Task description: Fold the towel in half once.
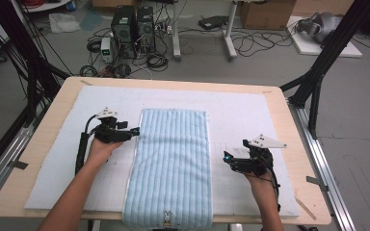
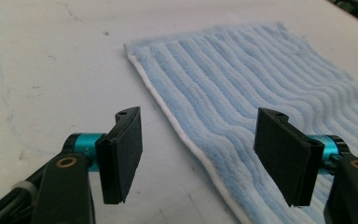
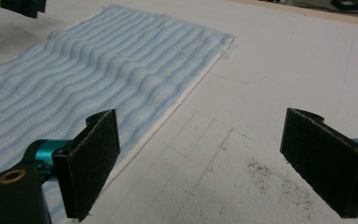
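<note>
With the blue striped towel lying flat along the middle of the white mat, the left gripper lines up at its left edge and the right gripper waits beside its right edge, both with jaws apart and empty, so the next move likely calls for pinching each edge

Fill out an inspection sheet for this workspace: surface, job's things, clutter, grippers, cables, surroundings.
Surface: wooden table covered by a white mat; dark specks on the mat in the right gripper view.
Job's things: blue striped towel lies flat, lengthwise, near end hanging over the table's front edge.
Clutter: nothing seen on the mat.
Grippers: left gripper at the towel's left edge, fingers apart, edge between them but not pinched; right gripper open, clear of the towel's right edge.
Cables: one trails from each gripper; tangle on the floor.
Surroundings: computer towers, cardboard boxes, black frame posts.
</note>
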`<state>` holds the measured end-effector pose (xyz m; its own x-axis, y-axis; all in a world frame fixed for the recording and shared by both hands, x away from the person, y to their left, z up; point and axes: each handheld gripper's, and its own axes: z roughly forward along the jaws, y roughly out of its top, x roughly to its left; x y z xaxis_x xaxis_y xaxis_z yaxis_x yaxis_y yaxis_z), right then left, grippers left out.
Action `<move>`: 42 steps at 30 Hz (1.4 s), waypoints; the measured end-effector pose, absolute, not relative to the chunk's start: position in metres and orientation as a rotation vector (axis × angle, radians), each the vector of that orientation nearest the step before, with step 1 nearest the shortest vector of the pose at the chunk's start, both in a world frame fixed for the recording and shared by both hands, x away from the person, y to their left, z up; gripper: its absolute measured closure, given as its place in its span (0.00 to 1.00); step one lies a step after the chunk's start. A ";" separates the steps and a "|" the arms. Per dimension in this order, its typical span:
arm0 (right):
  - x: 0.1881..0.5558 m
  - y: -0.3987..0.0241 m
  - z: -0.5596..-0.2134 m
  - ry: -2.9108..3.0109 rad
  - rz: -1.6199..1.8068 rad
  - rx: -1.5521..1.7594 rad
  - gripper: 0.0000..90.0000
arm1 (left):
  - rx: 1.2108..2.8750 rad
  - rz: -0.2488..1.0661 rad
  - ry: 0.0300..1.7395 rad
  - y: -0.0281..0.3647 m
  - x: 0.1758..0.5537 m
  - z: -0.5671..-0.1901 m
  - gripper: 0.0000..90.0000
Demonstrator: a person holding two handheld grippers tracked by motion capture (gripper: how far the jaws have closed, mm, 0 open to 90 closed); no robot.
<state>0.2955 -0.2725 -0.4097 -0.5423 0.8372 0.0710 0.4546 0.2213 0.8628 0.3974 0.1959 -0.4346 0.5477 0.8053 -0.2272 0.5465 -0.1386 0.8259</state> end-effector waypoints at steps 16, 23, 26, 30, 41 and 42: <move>0.296 -0.272 -0.413 2.096 1.263 1.213 0.12 | 1.990 0.439 1.058 0.170 0.406 -0.450 0.95; 0.310 -0.259 -0.416 2.125 1.227 1.243 0.12 | 1.948 0.413 1.092 0.173 0.407 -0.449 0.98; 0.332 -0.245 -0.418 2.156 1.200 1.264 0.12 | 1.909 0.395 1.097 0.176 0.408 -0.447 0.98; 0.349 -0.233 -0.419 2.187 1.176 1.273 0.12 | 1.897 0.390 1.093 0.177 0.408 -0.446 0.98; 0.401 -0.199 -0.435 2.261 1.077 1.354 0.42 | 1.863 0.353 1.096 0.180 0.409 -0.446 0.99; 0.403 -0.196 -0.437 2.262 1.068 1.353 0.46 | 1.865 0.351 1.096 0.181 0.409 -0.446 0.98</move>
<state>0.4034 -0.1964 -0.4365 -0.5133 0.8503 0.1162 0.6301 0.2815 0.7237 0.4088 0.1806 -0.4462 0.5638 0.8035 -0.1910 0.5428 -0.1862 0.8190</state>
